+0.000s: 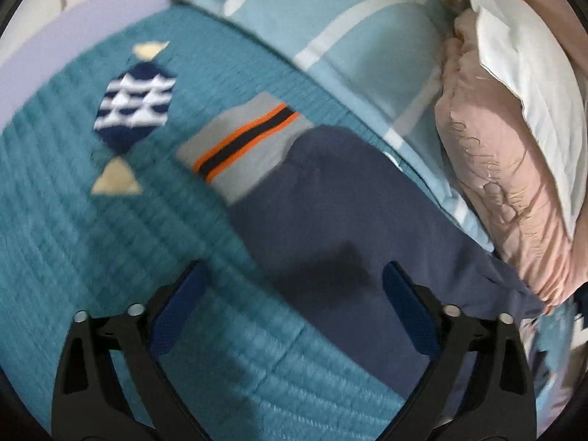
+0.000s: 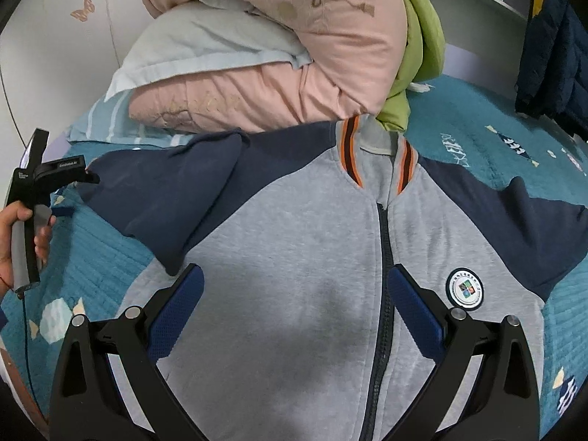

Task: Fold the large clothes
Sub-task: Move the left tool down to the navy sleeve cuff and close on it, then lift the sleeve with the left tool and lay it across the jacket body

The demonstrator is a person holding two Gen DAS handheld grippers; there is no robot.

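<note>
Blue-padded fingers of the right gripper [image 2: 296, 316] stand wide apart and hold nothing; they hover directly over the grey chest of the jacket [image 2: 294, 257], with the zipper [image 2: 382, 294] running between them, closer to the right-hand finger. The jacket lies face up and flat on the teal quilt [image 2: 92, 264]. Its long axis follows the zipper, straight away from this gripper toward the striped collar [image 2: 375, 154], which ends at the pink duvet [image 2: 275, 84].

The left gripper [image 1: 292, 307] is likewise spread open and empty. It hangs above the near edge of the navy sleeve [image 1: 330, 220], where cloth meets the quilt. The sleeve's long axis runs diagonally away from it toward the grey cuff with orange and dark stripes [image 1: 244, 143].

Judgement: the left gripper is the nearer one to the sleeve and is placed to take it; the sleeve would fold inward across the chest, toward the zipper line. Motion blur in the left wrist view prevents confirming any contact with the cloth.
</note>
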